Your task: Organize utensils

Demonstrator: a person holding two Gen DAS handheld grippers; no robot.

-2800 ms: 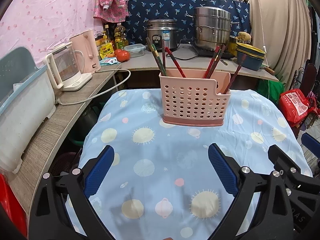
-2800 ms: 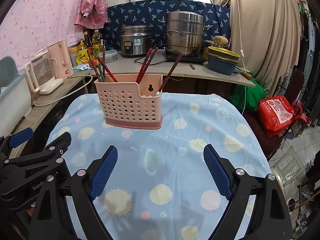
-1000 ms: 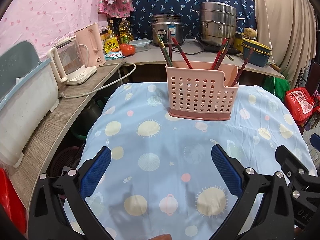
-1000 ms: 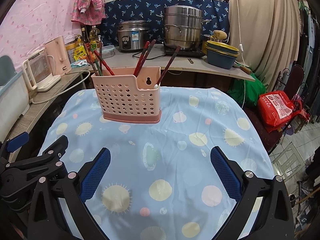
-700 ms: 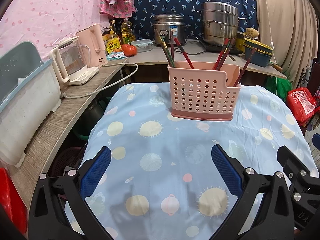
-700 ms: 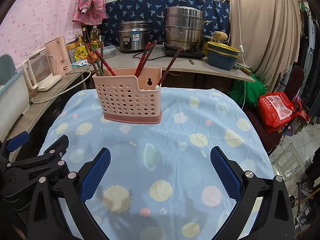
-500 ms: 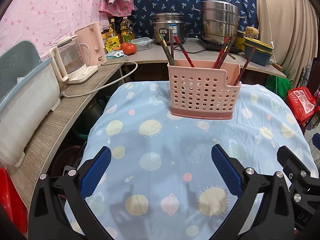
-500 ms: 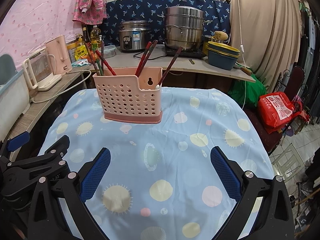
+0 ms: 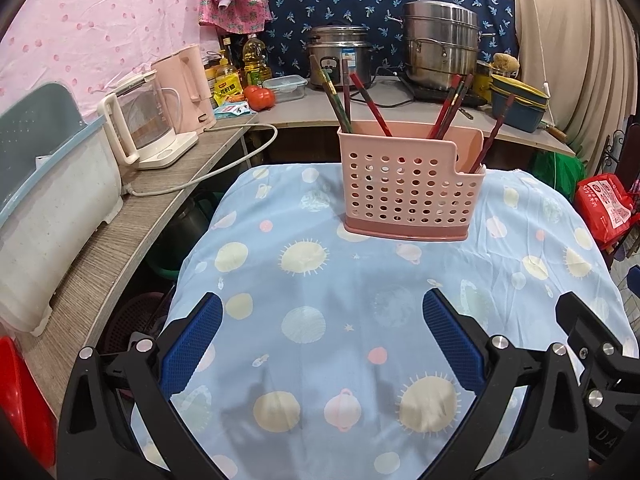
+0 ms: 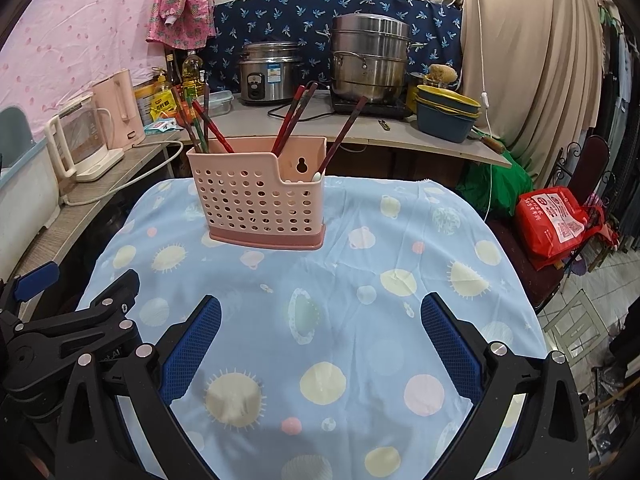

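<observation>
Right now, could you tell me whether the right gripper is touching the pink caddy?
Apart. The right wrist view shows bare tablecloth between the open right gripper and the caddy.

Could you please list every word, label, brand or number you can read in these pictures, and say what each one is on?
"DA": partial letters on the black body of the right tool, cut off at the frame edge.
"AI": partial letters on the black body of the left tool; the rest is hidden.
Red bag: white print, too small to read.
Rice cooker: blue label, too blurred.
Yellow packet: dark characters, not legible.
Yellow tin: label, illegible.
</observation>
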